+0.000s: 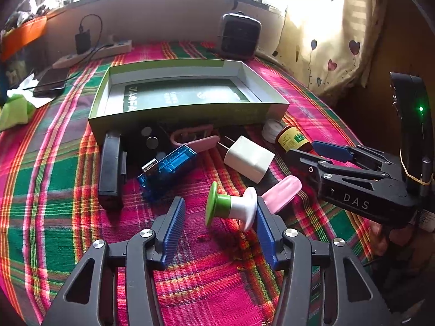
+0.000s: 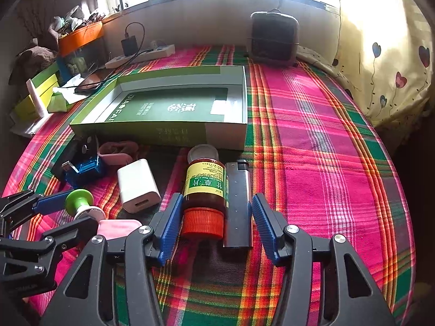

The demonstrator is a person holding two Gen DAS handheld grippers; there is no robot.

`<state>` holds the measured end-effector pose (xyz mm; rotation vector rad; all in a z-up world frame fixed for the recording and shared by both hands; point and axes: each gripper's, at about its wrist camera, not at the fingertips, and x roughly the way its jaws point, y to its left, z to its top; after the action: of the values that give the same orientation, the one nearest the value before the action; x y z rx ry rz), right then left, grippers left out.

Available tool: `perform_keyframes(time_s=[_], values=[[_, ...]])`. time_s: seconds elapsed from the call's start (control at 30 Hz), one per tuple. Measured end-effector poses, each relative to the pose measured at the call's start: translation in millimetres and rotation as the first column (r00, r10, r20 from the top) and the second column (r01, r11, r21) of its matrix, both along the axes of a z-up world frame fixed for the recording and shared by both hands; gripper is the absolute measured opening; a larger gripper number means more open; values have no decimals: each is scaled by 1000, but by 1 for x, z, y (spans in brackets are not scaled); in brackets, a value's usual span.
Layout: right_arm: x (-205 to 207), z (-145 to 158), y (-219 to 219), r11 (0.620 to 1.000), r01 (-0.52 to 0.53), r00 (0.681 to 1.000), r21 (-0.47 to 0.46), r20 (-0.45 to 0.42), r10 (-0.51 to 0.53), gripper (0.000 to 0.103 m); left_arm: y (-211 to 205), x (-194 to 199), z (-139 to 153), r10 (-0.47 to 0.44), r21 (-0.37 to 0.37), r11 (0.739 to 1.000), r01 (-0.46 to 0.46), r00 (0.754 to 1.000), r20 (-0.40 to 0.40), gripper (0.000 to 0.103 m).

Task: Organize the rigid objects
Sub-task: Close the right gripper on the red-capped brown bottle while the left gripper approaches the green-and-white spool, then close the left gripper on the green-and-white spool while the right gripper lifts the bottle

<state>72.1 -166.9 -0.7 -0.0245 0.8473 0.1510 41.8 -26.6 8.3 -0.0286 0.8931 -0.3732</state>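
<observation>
box: shallow green cardboard tray (image 2: 174, 133) — behind everything
bottle: amber orange-capped medicine bottle (image 2: 205, 187) — left of black rectangular lighter (image 2: 238, 203), touching

The plaid cloth (image 2: 312, 125) carries a green box (image 2: 174, 133), bottle (image 2: 205, 187) (on its side), lighter (image 2: 238, 203).

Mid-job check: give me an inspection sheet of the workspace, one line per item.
Surface: plaid tablecloth.
Job's things: open green box, nothing loose inside; in front lie medicine bottle, black lighter, white charger, blue USB tester, green-white spool.
Clutter: phone, small heater.
Grippers: left hand-held gripper open around spool; right hand-held gripper open around bottle and lighter.
Cables: power strip with plugged adapter.
Surroundings: window, heart-print curtain.
</observation>
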Motion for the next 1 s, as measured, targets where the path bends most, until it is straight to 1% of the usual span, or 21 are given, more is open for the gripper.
perform_keyframes(time_s=[0.07, 0.1, 0.17, 0.23, 0.3, 0.77, 1.0], values=[[0, 0, 0, 1000, 1, 1000, 1, 2, -1, 51, -2, 0, 0, -9, 2, 1000, 9, 1000, 2, 44], [0, 0, 0, 1000, 2, 1000, 3, 3, -2, 44, -3, -1, 0, -12, 4, 1000, 12, 1000, 2, 42], [0, 0, -2, 1000, 6, 1000, 8, -2, -6, 34, -3, -1, 0, -16, 1, 1000, 16, 1000, 2, 40], [1, -1, -3, 1000, 8, 1000, 16, -9, -8, 34, -4, -1, 1, -18, -4, 1000, 18, 1000, 2, 38], [1, -1, -4, 1000, 8, 1000, 22, -7, -8, 34, -3, -1, 1, -19, -6, 1000, 19, 1000, 4, 34], [-1, 1, -5, 999, 8, 1000, 35, 5, -9, 32, 5, 0, 2, 14, -23, 1000, -14, 1000, 6, 34], [-4, 4, -3, 999, 2, 1000, 38, 13, -2, 32, 8, -1, 10, 25, -19, 1000, -25, 999, 21, 33]])
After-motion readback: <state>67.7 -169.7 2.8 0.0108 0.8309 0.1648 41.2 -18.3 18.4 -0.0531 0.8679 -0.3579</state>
